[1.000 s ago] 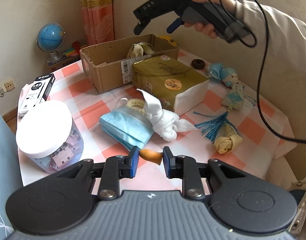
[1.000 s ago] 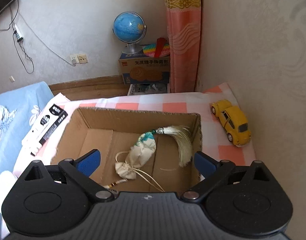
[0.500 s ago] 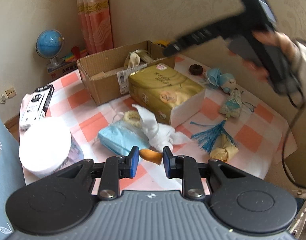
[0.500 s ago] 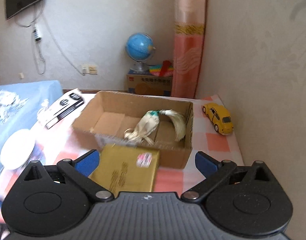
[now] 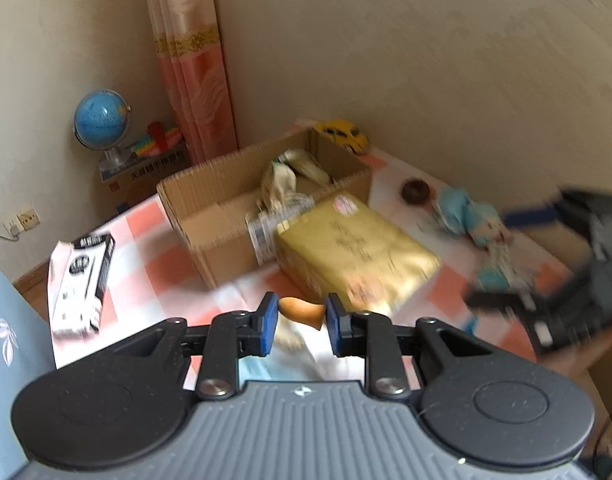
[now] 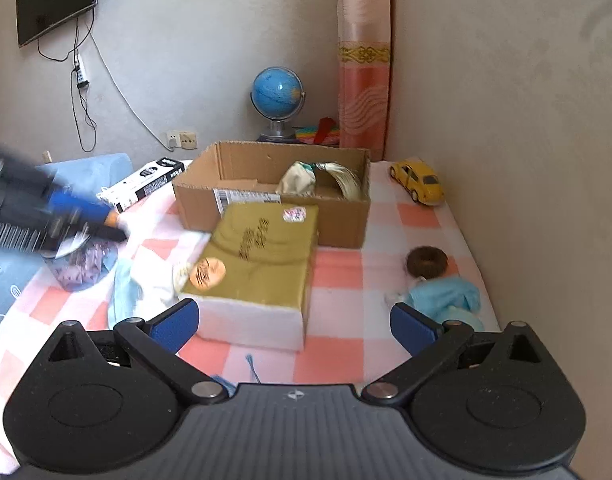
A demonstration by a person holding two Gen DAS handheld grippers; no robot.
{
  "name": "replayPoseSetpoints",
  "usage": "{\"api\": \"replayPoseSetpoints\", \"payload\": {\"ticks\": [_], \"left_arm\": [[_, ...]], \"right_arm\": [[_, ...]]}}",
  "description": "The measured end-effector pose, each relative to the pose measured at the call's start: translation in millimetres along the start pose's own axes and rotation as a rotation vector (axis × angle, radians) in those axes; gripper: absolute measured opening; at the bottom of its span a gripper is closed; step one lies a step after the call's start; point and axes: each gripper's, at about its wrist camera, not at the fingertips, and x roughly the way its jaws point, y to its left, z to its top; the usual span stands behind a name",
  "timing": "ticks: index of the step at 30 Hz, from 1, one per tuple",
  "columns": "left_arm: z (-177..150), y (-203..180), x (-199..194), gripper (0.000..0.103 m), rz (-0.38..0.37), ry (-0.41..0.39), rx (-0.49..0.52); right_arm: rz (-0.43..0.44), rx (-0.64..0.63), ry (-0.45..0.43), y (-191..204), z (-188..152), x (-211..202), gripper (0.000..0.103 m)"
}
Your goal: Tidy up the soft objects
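Note:
My left gripper [image 5: 300, 316] is shut on a small orange soft object [image 5: 302, 312] and holds it above the table, short of the cardboard box [image 5: 210, 220]. The box holds a cream tasselled sachet [image 6: 302, 178]. My right gripper [image 6: 292, 320] is open and empty, low over the table before the gold tissue pack [image 6: 258, 252]. A blue-clothed doll [image 6: 441, 292] lies to its right. The left gripper also shows, blurred, in the right wrist view [image 6: 106, 220].
A yellow toy car [image 6: 417, 182] sits by the wall. A black-and-white carton [image 5: 86, 280], a clear jar [image 6: 82, 268], blue face masks [image 6: 122, 292] and white cloth [image 6: 154, 284] lie at the left. A globe [image 6: 278, 92] stands behind the table.
My left gripper rose and moved toward the box with the orange object. My right gripper pulled back from over the box and dropped low toward the table's front right.

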Motion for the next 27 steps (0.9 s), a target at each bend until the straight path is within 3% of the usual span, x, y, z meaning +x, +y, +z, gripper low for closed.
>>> {"api": "replayPoseSetpoints", "payload": {"ticks": [12, 13, 15, 16, 17, 19, 27], "left_arm": [[88, 37, 71, 0.025, 0.084, -0.007, -0.061], [93, 40, 78, 0.028, 0.098, -0.004, -0.063], [99, 44, 90, 0.043, 0.125, -0.007, -0.074], [100, 45, 94, 0.066, 0.141, -0.009, -0.076], [101, 45, 97, 0.081, 0.167, -0.018, -0.079], [100, 45, 100, 0.083, 0.204, -0.033, -0.080], [77, 32, 74, 0.093, 0.187, -0.057, -0.059]], "right_arm": [[-0.017, 0.005, -0.035, -10, -9, -14, 0.103], [-0.016, 0.007, -0.038, -11, -10, -15, 0.103], [-0.012, 0.010, -0.042, -14, -10, -17, 0.103], [-0.012, 0.011, -0.044, -15, -11, -18, 0.103], [-0.011, 0.012, -0.042, -16, -11, -18, 0.103], [-0.012, 0.012, -0.041, -18, -13, -18, 0.103], [-0.022, 0.021, -0.039, -26, -18, -22, 0.103]]}}
